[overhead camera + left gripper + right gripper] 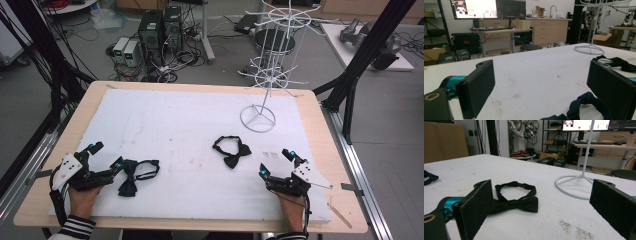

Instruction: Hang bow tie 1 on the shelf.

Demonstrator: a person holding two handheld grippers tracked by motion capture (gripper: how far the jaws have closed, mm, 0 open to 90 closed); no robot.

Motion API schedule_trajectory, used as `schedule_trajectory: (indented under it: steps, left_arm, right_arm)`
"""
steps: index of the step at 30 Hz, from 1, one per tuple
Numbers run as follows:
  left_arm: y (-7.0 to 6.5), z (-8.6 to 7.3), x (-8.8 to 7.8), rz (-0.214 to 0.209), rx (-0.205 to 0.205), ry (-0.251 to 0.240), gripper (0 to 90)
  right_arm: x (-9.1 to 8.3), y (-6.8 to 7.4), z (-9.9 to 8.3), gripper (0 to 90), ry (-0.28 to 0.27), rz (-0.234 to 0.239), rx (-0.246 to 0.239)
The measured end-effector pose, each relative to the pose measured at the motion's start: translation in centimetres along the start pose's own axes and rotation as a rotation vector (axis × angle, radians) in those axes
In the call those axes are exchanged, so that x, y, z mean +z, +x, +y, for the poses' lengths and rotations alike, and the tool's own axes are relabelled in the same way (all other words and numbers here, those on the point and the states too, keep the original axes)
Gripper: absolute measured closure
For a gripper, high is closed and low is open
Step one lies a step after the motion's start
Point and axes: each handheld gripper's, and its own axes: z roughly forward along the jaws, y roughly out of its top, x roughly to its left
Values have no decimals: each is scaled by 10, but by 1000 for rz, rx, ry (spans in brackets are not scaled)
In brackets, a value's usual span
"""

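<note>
Both grippers resting open near the tabletop's front edge.
The left gripper (106, 156) is sitting wide open, holding nothing, just beside the navy bow tie (134, 175). The right gripper (274, 162) is gaping empty, near the black bow tie (232, 151), mid-tabletop before the white wire stand (265, 75).

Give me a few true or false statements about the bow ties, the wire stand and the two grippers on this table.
1. The left gripper is open and holds nothing. True.
2. The black bow tie hangs on the white wire stand. False: it lies flat on the white pad, apart from the stand's base.
3. The dark blue bow tie lies beside the left gripper. True.
4. The right gripper is shut on the black bow tie. False: its jaws stand open, short of the tie.
5. The stand lies tipped over. False: it stands upright.
</note>
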Motion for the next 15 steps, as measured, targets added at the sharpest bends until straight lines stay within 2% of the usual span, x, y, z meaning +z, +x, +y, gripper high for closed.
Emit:
schedule_trajectory:
  steps: [4,10,15]
  left_arm:
    - [0,0,0,-3,1,7,85]
    - [0,0,0,1,1,2,85]
    - [0,1,2,5,0,21,85]
  right_arm:
    - [0,0,0,45,1,2,10]
    - [0,0,0,45,-2,4,-1]
    - [0,-1,0,45,-8,1,0]
